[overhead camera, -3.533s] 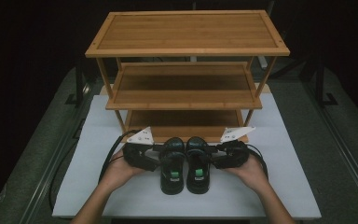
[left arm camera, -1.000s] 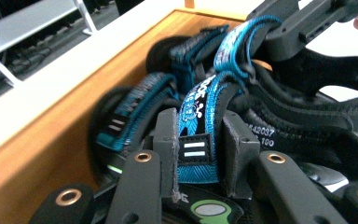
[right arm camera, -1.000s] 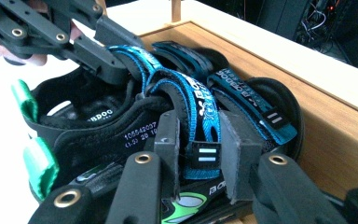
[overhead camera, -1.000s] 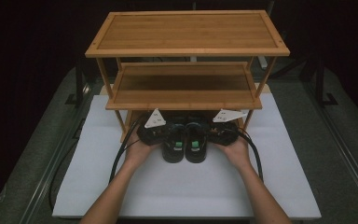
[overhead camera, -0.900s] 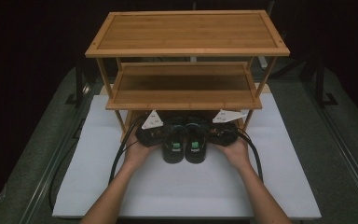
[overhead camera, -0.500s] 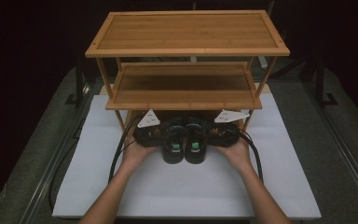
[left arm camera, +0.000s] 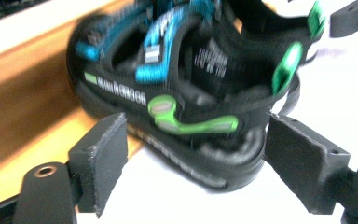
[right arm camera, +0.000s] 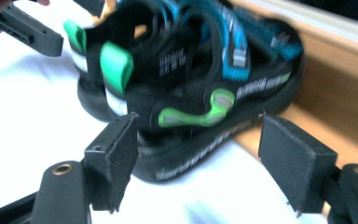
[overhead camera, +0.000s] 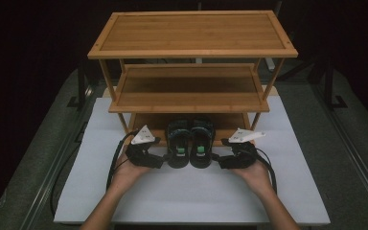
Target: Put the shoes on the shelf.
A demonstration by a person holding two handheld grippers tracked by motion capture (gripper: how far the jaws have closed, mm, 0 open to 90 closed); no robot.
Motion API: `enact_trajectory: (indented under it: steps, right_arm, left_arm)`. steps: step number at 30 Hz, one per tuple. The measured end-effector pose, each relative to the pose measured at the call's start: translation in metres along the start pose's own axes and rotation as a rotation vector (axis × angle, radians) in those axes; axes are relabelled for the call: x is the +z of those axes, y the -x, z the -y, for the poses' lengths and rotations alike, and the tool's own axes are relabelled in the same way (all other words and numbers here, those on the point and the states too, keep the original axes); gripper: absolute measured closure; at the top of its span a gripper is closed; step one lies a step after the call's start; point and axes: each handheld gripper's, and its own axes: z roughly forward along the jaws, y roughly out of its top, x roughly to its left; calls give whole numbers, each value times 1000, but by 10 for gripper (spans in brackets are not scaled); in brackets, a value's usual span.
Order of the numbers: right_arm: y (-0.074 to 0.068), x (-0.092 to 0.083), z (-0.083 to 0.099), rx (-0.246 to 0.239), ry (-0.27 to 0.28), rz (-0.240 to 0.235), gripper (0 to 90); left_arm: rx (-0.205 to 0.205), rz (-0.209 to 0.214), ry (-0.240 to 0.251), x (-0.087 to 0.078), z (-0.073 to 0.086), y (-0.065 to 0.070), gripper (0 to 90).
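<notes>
From the high view, a pair of black sandals [overhead camera: 190, 143] sits side by side, toes on the bottom shelf of a wooden shoe rack [overhead camera: 191, 52] and heels on the white table top [overhead camera: 191, 196]. The rack has three shelves, and the middle shelf hangs over the toes. The left gripper [overhead camera: 159, 161] is just beside the left sandal, and the right gripper [overhead camera: 218, 162] is just beside the right sandal. A black cable [overhead camera: 112, 163] loops off the left gripper. Grey floor [overhead camera: 28, 158] lies around the table, and the room behind is dark.

In the left gripper view, the left sandal [left arm camera: 186, 98] with blue straps and green tabs lies close in front of the two black jaws. The jaws have just been opening; they stand wide apart and hold nothing. The wooden shelf edge [left arm camera: 23, 116] runs under the toe.

In the right gripper view, the right sandal [right arm camera: 191, 88] lies close in front of the jaws. These jaws have just been opening too, stand wide, and grip nothing. The left gripper [right arm camera: 21, 25] shows far off beyond the heels.
</notes>
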Motion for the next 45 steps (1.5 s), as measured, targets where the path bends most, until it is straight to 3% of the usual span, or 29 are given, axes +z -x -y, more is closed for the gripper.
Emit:
enact_trajectory:
  steps: [3,5,11,16,20,22,26,30,32,34,37,39,40,45]
  right_arm:
    - [1,8,7,5,-36,-9,252]
    - [0,17,11,14,-62,-17,220]
    - [-6,32,18,-15,-123,-16,188]
    - [-13,40,20,-35,-133,-24,183]
    - [-20,48,22,-58,-163,-13,182]
    - [-20,48,22,-55,-159,-9,184]
    - [-21,49,22,-57,-158,-6,185]
    - [-20,49,22,-57,-144,-2,188]
    - [-19,48,21,-41,-127,2,218]
    - [-16,45,19,-30,-98,-6,244]
    - [-14,40,15,-23,-56,-7,288]
    - [-12,40,13,-6,-39,-13,301]
    - [-12,41,12,-20,-47,-3,305]
    - [-7,44,9,-21,-50,0,313]
  left_arm:
    - [3,16,-29,10,4,1,170]
    - [26,23,-57,17,7,2,162]
    - [55,27,-108,30,12,6,99]
    - [116,-14,-131,38,13,16,90]
    - [126,-30,-136,39,14,19,77]
    - [127,-35,-136,40,16,20,74]
    - [80,9,-135,41,18,14,94]
    - [95,-10,-124,41,16,15,107]
    - [98,-25,-104,39,16,14,133]
    - [94,-13,-70,36,14,11,148]
    - [53,7,-26,34,10,6,166]
    - [72,-5,-26,33,7,5,197]
    - [82,-9,-36,33,6,4,201]
    - [73,-8,-27,36,3,-2,209]
